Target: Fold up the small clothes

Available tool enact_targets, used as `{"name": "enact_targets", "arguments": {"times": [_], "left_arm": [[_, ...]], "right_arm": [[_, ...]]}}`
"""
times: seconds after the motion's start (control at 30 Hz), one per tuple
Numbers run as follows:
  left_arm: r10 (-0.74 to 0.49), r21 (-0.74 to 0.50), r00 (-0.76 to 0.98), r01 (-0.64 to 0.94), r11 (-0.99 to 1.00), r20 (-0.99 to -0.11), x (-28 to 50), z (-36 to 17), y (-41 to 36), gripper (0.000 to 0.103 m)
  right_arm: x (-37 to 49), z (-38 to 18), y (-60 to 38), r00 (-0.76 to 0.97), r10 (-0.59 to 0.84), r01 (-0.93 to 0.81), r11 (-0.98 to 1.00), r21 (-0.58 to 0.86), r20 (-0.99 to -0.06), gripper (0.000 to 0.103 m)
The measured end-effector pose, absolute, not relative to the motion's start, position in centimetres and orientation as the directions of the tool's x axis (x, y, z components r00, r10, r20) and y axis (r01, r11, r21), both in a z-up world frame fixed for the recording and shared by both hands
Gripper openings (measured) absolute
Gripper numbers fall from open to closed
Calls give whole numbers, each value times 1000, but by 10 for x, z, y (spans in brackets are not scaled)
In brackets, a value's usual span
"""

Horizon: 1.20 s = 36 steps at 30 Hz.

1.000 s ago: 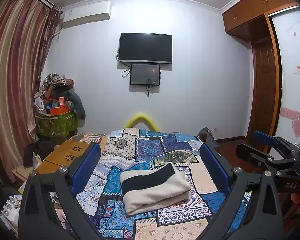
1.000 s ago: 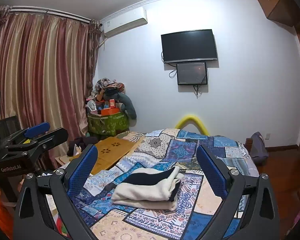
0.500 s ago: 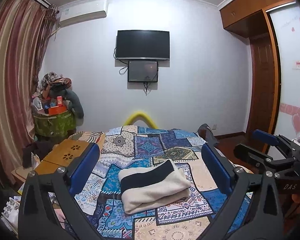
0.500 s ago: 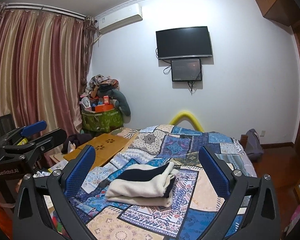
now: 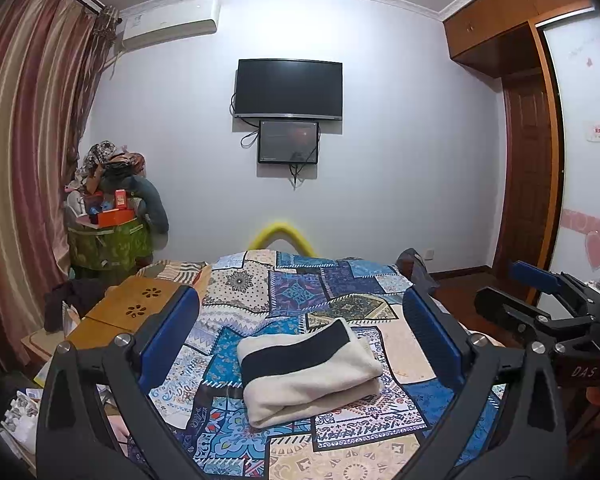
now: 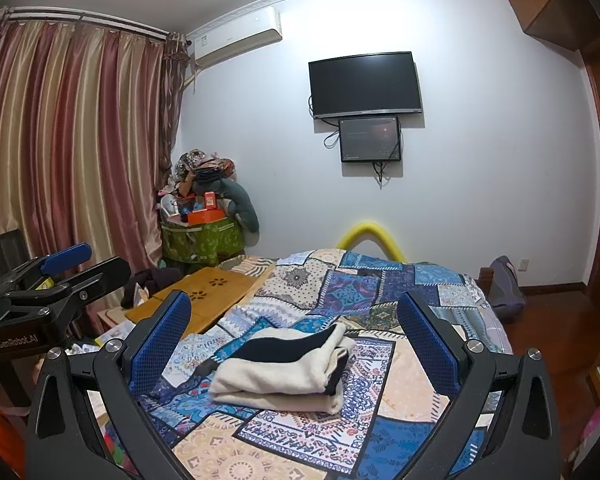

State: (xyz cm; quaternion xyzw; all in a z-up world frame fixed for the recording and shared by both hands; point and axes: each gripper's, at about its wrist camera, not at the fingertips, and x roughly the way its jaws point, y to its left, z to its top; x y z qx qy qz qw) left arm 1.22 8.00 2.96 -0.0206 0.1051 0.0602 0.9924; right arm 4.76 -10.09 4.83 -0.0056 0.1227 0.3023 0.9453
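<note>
A cream garment with a black stripe (image 5: 306, 372) lies folded into a compact bundle on the patchwork bedspread (image 5: 300, 292); it also shows in the right wrist view (image 6: 284, 372). My left gripper (image 5: 300, 332) is open and empty, held above and short of the bundle. My right gripper (image 6: 294, 332) is open and empty, also back from it. The right gripper shows at the right edge of the left wrist view (image 5: 540, 308), and the left gripper at the left edge of the right wrist view (image 6: 56, 284).
A wooden lap table (image 5: 136, 308) lies on the bed's left side. A green basket piled with clutter (image 5: 108, 240) stands in the corner by the curtains (image 5: 24, 160). A TV (image 5: 290, 88) hangs on the far wall. A wardrobe (image 5: 540, 140) is at the right.
Both grippers have tilted up slightly, so the bundle sits a little lower in each view. The garment has not moved.
</note>
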Motion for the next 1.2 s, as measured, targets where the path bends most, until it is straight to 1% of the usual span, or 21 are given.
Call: {"name": "enact_targets", "arguments": {"times": [0.9, 1.2], "left_arm": [[78, -55, 972, -93, 994, -223, 17, 27, 77, 103], [70, -56, 968, -86, 995, -240, 21, 24, 76, 103]], "right_arm": [[48, 51, -102, 793, 566, -563, 822, 83, -225, 102], [48, 52, -96, 788, 568, -565, 820, 86, -238, 102]]}}
